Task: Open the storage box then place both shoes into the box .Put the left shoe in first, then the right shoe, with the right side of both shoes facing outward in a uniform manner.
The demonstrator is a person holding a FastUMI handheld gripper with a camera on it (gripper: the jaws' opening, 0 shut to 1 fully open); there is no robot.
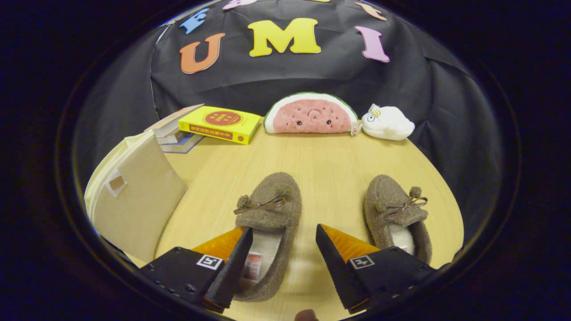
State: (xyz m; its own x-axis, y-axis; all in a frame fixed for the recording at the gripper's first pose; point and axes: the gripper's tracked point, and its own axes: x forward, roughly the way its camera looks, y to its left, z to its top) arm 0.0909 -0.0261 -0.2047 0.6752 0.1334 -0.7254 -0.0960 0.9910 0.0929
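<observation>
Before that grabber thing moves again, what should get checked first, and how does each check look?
1. Fingers open: ok. The gripper has its fingers spread wide, holding nothing.
2. Storage box opened: cannot tell; its beige fabric side faces the fingers, and no opening shows.
3. Left shoe within reach: ok. Its heel end lies between the fingers, against the left one.
4. Right shoe out of the way: ok, it lies beside the right finger, apart from the left shoe.
5. Table between shoes and box free: ok; books and plush toys sit far beyond.
</observation>
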